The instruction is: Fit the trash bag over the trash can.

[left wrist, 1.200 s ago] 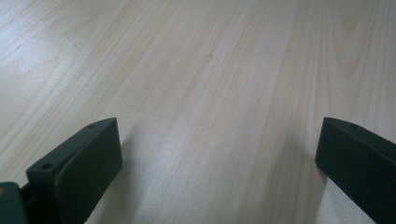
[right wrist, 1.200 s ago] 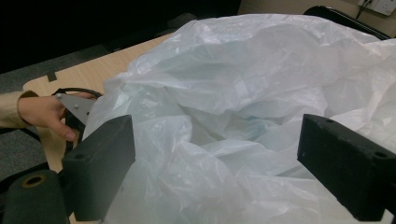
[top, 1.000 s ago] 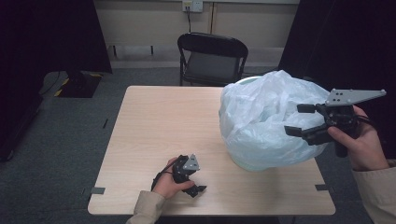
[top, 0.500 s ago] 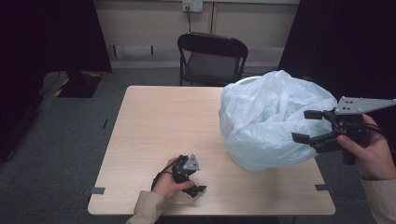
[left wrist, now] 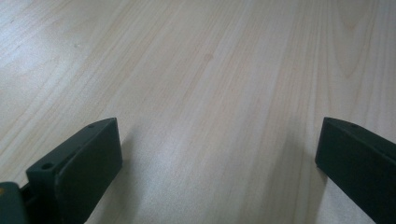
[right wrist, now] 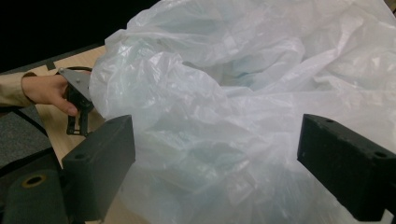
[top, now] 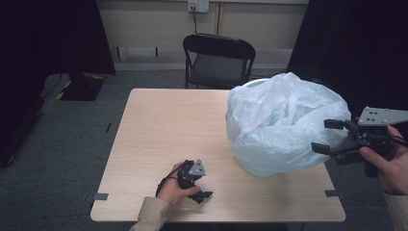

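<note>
A large pale translucent plastic bag (top: 284,120) billows over a round, light-coloured container (top: 255,169) on the right half of the wooden table (top: 163,130). My right gripper (top: 321,135) hovers off the table's right edge, pointing left at the bag, open and holding nothing. In the right gripper view its jaws (right wrist: 215,158) stand wide apart with the bag (right wrist: 243,93) close in front. My left gripper (top: 199,185) lies low on the table near the front edge, held in a hand. Its jaws (left wrist: 217,154) are spread wide over bare wood (left wrist: 210,70), with nothing between them.
A black folding chair (top: 219,57) stands behind the table's far edge. Dark curtains hang at the left and right, and grey carpet surrounds the table. The right gripper view also shows the other hand (right wrist: 46,91) on its gripper, beyond the bag.
My right gripper has drifted right and slightly down, a little away from the bag, still open. The left gripper and the bag have not moved.
</note>
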